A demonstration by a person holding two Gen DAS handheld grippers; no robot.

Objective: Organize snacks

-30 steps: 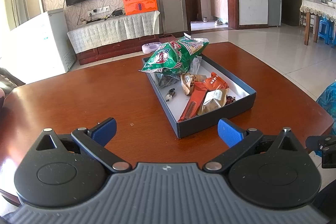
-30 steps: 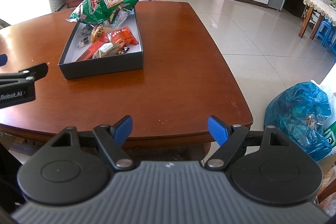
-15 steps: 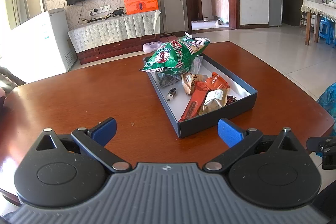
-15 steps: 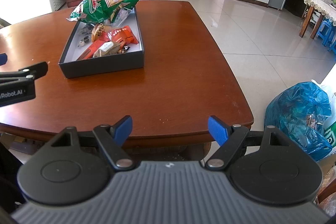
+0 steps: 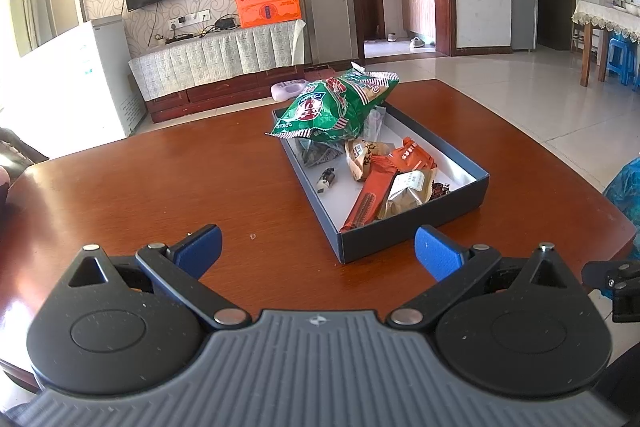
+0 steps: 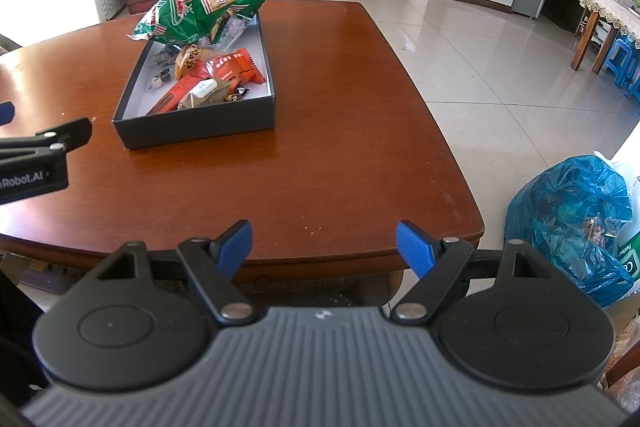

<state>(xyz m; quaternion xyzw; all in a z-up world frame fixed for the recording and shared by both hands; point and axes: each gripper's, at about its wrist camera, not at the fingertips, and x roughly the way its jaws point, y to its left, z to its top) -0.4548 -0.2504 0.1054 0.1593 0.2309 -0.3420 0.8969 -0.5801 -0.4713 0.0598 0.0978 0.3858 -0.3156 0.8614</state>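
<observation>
Box [image 5: 416, 235] on the table [image 5: 160, 179] toward its right edge, chip bag [image 5: 336, 107] propped over the box's far end, small packets [image 5: 384, 179] inside its near half

The glossy reddish-brown wooden surface [image 6: 328, 131] with rounded corners carries one shallow dark blue cardboard box [image 6: 192, 131] with a white inside, lying directly on it toward the far left. A few pale crumbs [image 5: 252, 236] dot the bare wood near the front edge.
</observation>
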